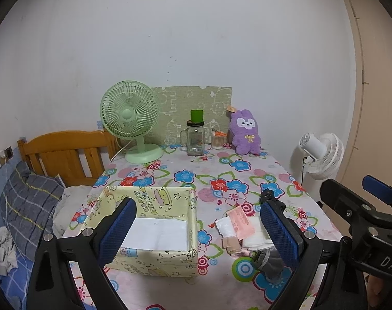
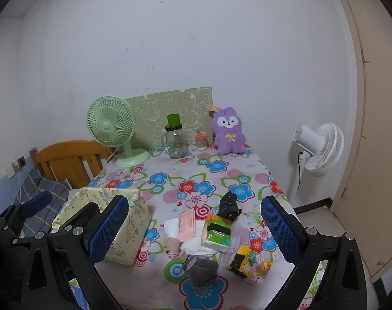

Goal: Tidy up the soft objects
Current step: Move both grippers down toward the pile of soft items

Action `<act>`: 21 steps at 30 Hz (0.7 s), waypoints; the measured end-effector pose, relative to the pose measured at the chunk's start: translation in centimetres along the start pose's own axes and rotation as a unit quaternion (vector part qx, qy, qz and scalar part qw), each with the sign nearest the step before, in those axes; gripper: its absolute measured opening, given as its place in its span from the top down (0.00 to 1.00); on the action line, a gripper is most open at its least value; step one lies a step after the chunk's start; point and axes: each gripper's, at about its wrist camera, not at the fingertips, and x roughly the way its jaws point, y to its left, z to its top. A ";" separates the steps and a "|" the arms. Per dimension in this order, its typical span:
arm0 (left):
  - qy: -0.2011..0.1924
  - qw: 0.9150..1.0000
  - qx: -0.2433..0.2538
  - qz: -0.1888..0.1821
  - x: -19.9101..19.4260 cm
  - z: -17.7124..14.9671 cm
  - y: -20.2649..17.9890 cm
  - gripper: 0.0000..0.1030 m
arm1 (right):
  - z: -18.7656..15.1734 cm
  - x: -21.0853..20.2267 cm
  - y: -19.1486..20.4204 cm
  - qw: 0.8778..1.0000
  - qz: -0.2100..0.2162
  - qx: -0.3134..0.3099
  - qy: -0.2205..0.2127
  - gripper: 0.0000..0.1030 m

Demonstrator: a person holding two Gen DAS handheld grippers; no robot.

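Both tongs hang wide apart and carry nothing: the left tongs [image 1: 198, 230] frame the box, the right tongs [image 2: 194, 228] frame the heap of soft things.

Nearest in that heap, at the bench [image 2: 170, 180] front edge, lies the grey sock [image 2: 201, 271], crumpled and limp; it probably weighs almost nothing and bunches under any pinch, so a grip across its thick middle seems safest. Its long axis runs roughly away from the camera. Just right of it sits a clear-wrapped cartoon packet [image 2: 250, 261], likely slippery.

Behind these, the green tissue pack [image 2: 216, 231] lies on a stack of white folded cloths [image 2: 196, 248], its long axis pointing away and slightly right; it should give when squeezed, so take it across the short sides. A pink packet [image 2: 188, 223] leans beside it, and a black bundle [image 2: 229, 205] lies just beyond.

Left of the heap stands the yellow fabric box [image 1: 154, 230], open-topped, with only a white liner showing inside.

Far back, the purple plush [image 2: 228, 131] sits upright against the wall.
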 end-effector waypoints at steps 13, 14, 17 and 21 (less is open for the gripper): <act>0.021 0.999 0.002 -0.024 1.5 -0.9 -1.0 0.05 | -0.4 0.7 -0.4 1.000 0.006 -0.012 -0.002 0.00; 0.022 0.999 0.003 -0.024 1.6 -1.0 -1.2 0.05 | -0.6 0.8 -0.4 1.000 0.007 -0.016 -0.004 0.02; 0.025 0.999 0.011 -0.026 2.1 -1.6 -2.1 0.05 | -1.1 1.0 -0.7 1.000 0.009 -0.025 -0.004 0.03; 0.033 0.999 0.018 -0.034 2.9 -2.4 -3.2 0.05 | -1.9 1.6 -1.3 0.999 0.010 -0.032 -0.001 0.03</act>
